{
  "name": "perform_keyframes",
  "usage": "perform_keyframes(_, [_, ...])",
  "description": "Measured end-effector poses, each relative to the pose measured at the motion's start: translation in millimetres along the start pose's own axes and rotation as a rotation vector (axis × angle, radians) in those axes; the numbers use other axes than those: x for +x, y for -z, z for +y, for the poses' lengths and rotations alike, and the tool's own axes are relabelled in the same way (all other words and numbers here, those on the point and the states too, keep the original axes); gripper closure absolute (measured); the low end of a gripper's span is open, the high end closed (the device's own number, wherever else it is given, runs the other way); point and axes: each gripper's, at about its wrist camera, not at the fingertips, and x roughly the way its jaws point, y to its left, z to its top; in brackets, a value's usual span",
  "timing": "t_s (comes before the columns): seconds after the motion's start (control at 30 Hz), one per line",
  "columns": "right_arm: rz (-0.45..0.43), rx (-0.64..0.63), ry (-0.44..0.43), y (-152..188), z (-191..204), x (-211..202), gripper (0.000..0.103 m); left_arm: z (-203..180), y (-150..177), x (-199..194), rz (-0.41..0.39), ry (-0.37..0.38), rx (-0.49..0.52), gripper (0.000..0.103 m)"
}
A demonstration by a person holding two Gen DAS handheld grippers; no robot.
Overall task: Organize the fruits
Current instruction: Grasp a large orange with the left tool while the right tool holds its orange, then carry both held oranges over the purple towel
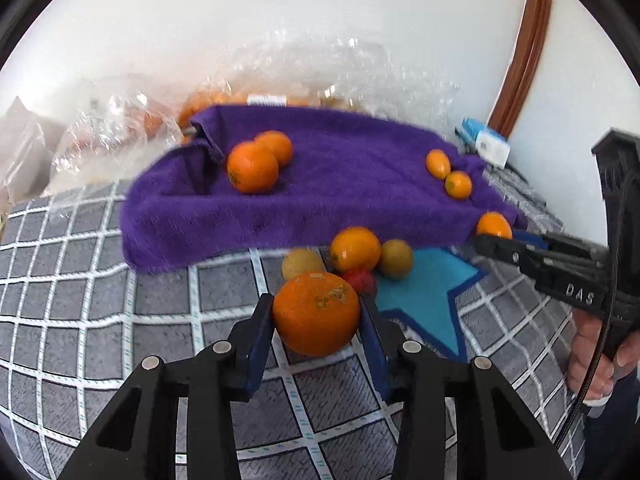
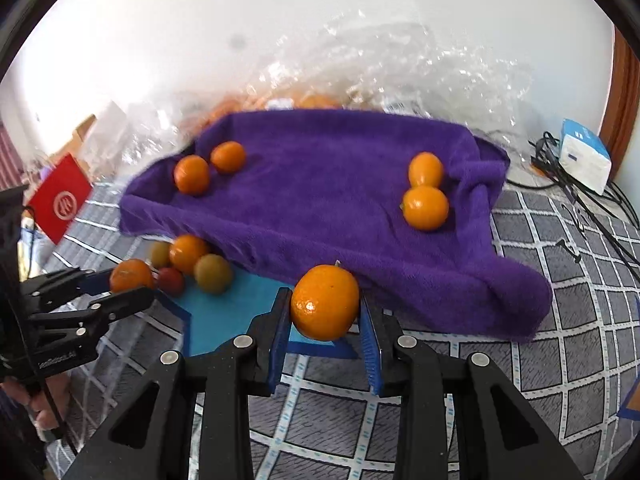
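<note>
My left gripper (image 1: 317,312) is shut on a large orange (image 1: 316,314), held above the checked cloth. My right gripper (image 2: 325,308) is shut on a smaller orange (image 2: 325,302) near the purple towel's front edge. The purple towel (image 1: 320,184) carries two oranges (image 1: 253,166) at its left and two small oranges (image 1: 458,184) at its right. A loose pile lies in front of it by the blue star (image 1: 428,300): an orange (image 1: 355,249), two greenish-yellow fruits (image 1: 396,258) and a small red fruit (image 1: 362,280). The pile also shows in the right wrist view (image 2: 188,254).
Clear plastic bags of fruit (image 1: 120,128) lie behind the towel against the white wall. A white and blue box (image 2: 584,156) with black cables sits at the right. A red card (image 2: 60,200) stands at the left. The grey checked cloth (image 1: 100,280) covers the surface.
</note>
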Motion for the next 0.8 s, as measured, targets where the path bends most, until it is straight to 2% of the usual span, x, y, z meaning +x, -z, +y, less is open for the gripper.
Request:
perform_keyframes(0.2, [-0.064,0.013,-0.037,-3,0,-13,0.07,19,-8,-18,-0.091,0.024,-0.085,0.063])
perform_keyframes(0.4, [-0.109,0.048,-0.008,-6,-11,-22,0.07,33,-12,-25,-0.133,0.014,-0.153,0.063])
perform_keyframes(0.53, [-0.132,0.085,0.013,-11,-21,-26,0.07,36,-14,-28,-0.147,0.004,-0.165,0.063])
perform_keyframes(0.67, [-0.129,0.109,0.041,-18,-27,-26,0.07,30,-14,-30,-0.172,-0.036,-0.124,0.063])
perform_keyframes(0.8, [-0.117,0.117,0.079,-26,-33,-31,0.07,31,-17,-34,-0.17,-0.028,-0.143,0.063])
